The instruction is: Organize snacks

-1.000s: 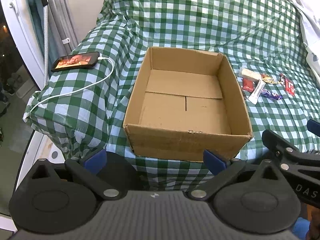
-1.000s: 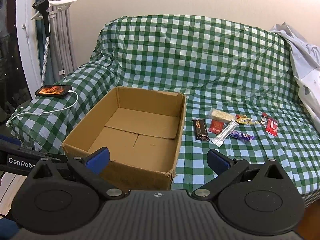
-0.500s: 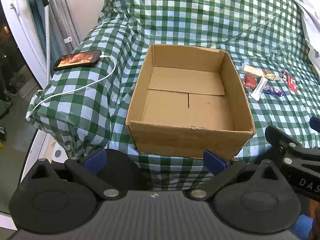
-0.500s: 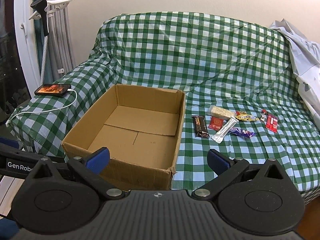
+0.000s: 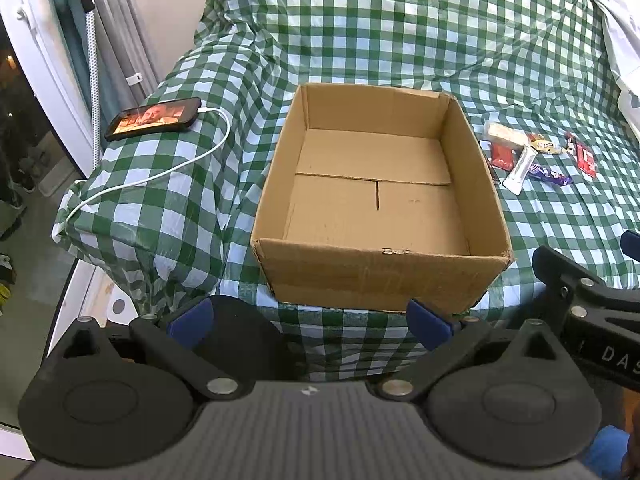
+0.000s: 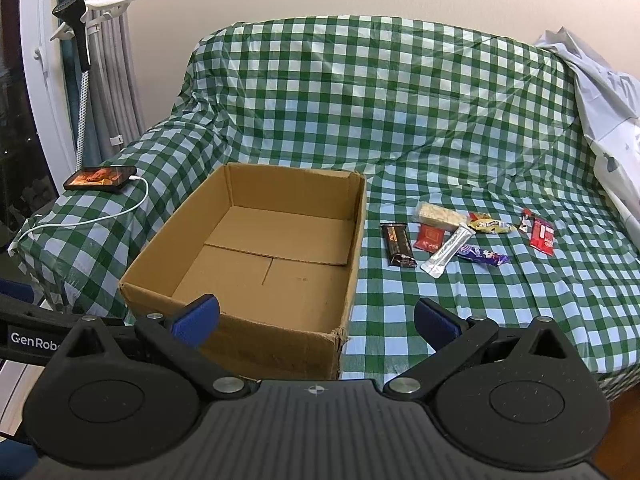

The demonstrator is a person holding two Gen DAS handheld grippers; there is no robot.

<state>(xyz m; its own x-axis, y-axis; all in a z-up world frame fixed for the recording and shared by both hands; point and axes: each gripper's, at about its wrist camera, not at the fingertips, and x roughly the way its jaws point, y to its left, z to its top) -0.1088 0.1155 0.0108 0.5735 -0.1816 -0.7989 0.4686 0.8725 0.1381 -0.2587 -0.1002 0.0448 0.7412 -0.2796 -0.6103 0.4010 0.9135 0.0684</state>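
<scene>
An open, empty cardboard box (image 5: 476,168) (image 6: 358,236) sits on a sofa draped in green checked cloth (image 6: 360,92). Right of it lie several wrapped snacks: a dark brown bar (image 6: 398,245), a red packet (image 6: 430,238), a silver stick (image 6: 449,251), a purple bar (image 6: 482,256) (image 5: 548,174), a pale cereal bar (image 6: 438,214), a yellow candy (image 6: 490,225) and a red wafer (image 6: 542,236) (image 5: 586,158). My left gripper (image 5: 310,318) hangs open before the box's near wall. My right gripper (image 6: 316,316) is open too, over the box's near right corner. Neither holds anything.
A lit phone (image 5: 154,118) (image 6: 100,178) rests on the left armrest with a white cable (image 5: 160,172) trailing off the edge. A garment steamer (image 6: 82,52) and curtains stand at the left. A pale sheet (image 6: 600,96) is heaped on the sofa's right end.
Both cameras have drifted slightly; the box and snacks sit a little lower in the left wrist view. Nothing on the sofa has moved, and both grippers stay open.
</scene>
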